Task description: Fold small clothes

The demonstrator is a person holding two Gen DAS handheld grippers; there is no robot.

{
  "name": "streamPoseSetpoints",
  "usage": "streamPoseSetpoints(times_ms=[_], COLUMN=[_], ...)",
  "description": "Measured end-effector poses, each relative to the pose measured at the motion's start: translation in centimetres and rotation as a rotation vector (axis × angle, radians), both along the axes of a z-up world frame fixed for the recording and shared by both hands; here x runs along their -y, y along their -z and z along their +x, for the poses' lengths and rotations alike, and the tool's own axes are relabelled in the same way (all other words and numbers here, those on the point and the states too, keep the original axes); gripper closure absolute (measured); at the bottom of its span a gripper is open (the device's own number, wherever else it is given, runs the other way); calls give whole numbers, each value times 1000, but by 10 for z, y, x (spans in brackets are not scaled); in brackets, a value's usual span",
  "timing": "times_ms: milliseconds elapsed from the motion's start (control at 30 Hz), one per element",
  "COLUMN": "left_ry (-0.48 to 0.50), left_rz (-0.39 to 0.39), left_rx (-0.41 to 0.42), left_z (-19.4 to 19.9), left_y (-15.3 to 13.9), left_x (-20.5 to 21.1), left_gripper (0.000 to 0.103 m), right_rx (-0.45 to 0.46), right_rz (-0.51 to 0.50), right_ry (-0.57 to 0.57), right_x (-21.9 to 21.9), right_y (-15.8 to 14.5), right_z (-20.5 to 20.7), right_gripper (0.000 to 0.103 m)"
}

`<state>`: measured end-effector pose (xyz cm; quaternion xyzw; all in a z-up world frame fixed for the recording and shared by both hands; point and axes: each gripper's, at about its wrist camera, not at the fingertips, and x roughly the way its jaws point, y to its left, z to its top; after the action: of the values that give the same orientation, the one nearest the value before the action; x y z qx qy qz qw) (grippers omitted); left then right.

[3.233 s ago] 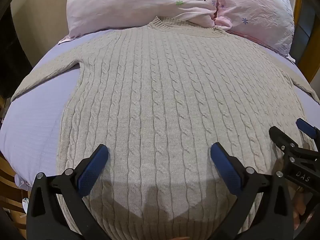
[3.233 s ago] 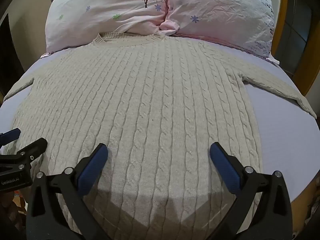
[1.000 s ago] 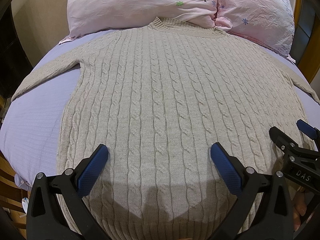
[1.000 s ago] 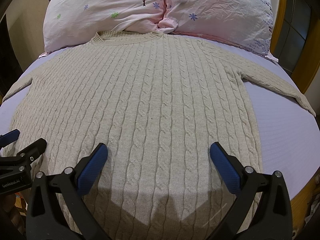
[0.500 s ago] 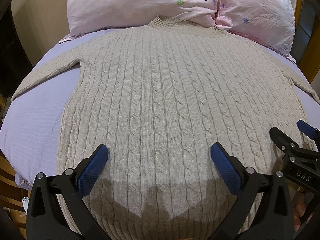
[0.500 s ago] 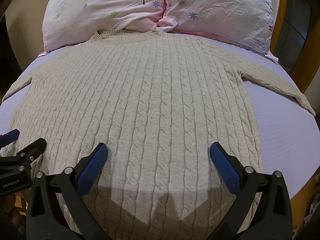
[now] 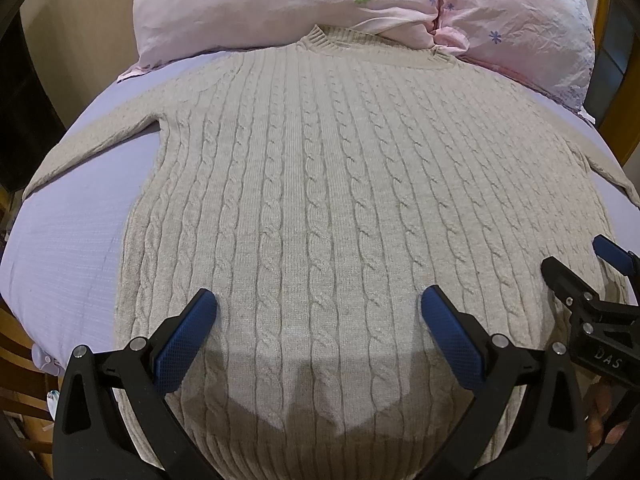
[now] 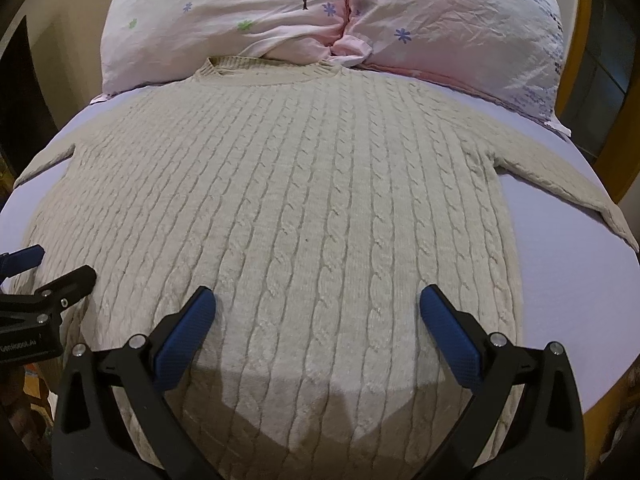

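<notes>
Beige cable-knit sweater (image 7: 340, 200) lies flat, face up, on the bed (image 7: 68, 248), collar touching the pink pillows (image 7: 360, 4), both sleeves spread out sideways, hem toward the camera. Left claw (image 7: 320, 320) hovers over the lower left of the hem, jaws wide apart, holding nothing; right claw (image 8: 318, 316) same over the lower right, wide apart and empty. No fold made, so this looks like the setup before the first grasp. To do it well: likely start with a sleeve (image 8: 560, 184), pinch near the cuff through both knit layers, lift low and lay it across the chest without dragging the body. Thick knit stretches and sags, so take a deep bite and move both sides evenly.
</notes>
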<state>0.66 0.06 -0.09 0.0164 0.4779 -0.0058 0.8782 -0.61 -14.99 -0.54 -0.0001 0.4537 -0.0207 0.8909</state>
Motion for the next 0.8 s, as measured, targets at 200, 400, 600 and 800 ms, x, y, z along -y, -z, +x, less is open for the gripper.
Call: streamPoseSetpoints(times_ms=[200,400,600,800], left_ry=[22,-25,-77,-146], left_rz=[-136,-326,-253,-369], left_rx=[46,254,301,288], left_z=[-1,3,14,25], left_y=[-10,-32,-40,-37], left_x=[-21,-76,-93,-125], left_gripper=[1,1,1,1], right_rx=[223,264,301,269], right_rz=[148,587,862,894], right_ry=[269,747,978,1067], right_x=[117,331,433,463], right_y=[-45,-43,-15,5], right_z=[-20,-58,-72,-51], right_gripper=[2,44,46,73])
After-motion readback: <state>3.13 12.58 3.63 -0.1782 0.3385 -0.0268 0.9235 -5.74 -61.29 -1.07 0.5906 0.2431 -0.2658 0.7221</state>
